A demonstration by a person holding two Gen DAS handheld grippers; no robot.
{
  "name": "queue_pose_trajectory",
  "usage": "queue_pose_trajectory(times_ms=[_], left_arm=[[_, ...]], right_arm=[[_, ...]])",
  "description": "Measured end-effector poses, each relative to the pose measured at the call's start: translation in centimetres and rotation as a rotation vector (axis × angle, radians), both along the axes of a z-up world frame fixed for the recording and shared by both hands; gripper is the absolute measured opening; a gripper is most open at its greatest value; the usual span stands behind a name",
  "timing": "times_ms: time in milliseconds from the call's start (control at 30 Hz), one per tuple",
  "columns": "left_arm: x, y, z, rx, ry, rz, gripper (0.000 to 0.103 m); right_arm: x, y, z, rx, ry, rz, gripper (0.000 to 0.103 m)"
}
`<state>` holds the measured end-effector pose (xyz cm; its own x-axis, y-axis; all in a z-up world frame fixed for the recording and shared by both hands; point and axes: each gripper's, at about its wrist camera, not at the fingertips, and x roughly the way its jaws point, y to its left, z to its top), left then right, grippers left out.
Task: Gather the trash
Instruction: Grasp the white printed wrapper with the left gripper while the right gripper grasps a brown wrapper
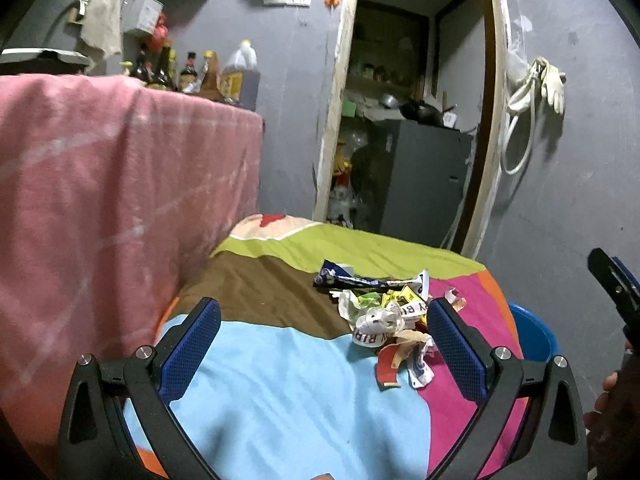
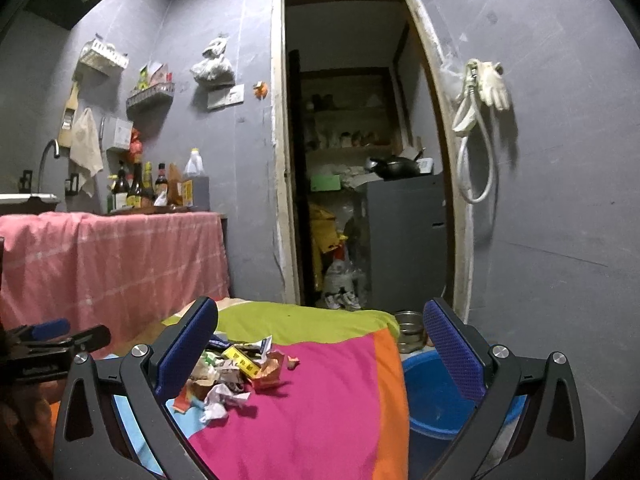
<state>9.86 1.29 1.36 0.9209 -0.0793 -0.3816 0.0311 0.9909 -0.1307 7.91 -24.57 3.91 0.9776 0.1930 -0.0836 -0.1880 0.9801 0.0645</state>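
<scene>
We see the left tool [image 1: 324, 344] with its blue-padded fingers spread wide and nothing between them, held above the light-blue patch of a colourful patchwork blanket [image 1: 280, 392] that covers the surface. The right tool [image 2: 320, 354] is likewise released and empty, its fingers framing the pink and orange patches near the blanket's right edge.

The trash pile [image 1: 384, 320] lies on the blanket where the brown, pink and light-blue patches meet, toward the right edge. It is a loose heap of crumpled wrappers and torn paper, with a dark blue wrapper [image 1: 348, 278] at its far side and a yellow printed packet [image 2: 240, 360] among the scraps. In the left wrist view the pile sits just beside the tool's right finger; in the right wrist view it lies just beside that tool's left finger, partly hidden by it.

Off the blanket's right edge, lower down, stands a blue basin [image 2: 436, 396], with a small metal bowl [image 2: 408, 330] just beyond it. A pink cloth [image 1: 112, 200] hangs at the left.
</scene>
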Motion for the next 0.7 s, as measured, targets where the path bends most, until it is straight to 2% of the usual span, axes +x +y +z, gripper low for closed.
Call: queue_pose_trajectory(times_ms=[233,467,533,600,667,700], left_arm=[[3.6,-0.9,-1.0,-0.011,0.096,-0.069,0.099],[6.4,-1.3,-2.8,-0.044,0.211,-0.148,0.068],[7.1,-1.2,-3.1,-0.064,0.241,-0.165,0.061],[7.5,-1.1,-3.5,-0.087,0.268,-0.184,0.05],[7.9,-0.9,-3.7,-0.101,0.291,-0.195,0.045],[8.0,-0.7,-3.7,-0.11,0.301,-0.201,0.039]], right_arm=[[5.2,1.7,-1.6,-0.079,0.094,0.047,0.103],[9.3,3.3,-3.7,-0.117,0.225,0.133,0.102],[10.4,3.8,-4.3,-0.12,0.261,0.153,0.098],[11.3,4.2,-4.8,-0.124,0.296,0.17,0.089],[12.2,4.7,-5.3,-0.129,0.338,0.187,0.082],[12.7,4.9,-5.7,-0.131,0.364,0.194,0.078]])
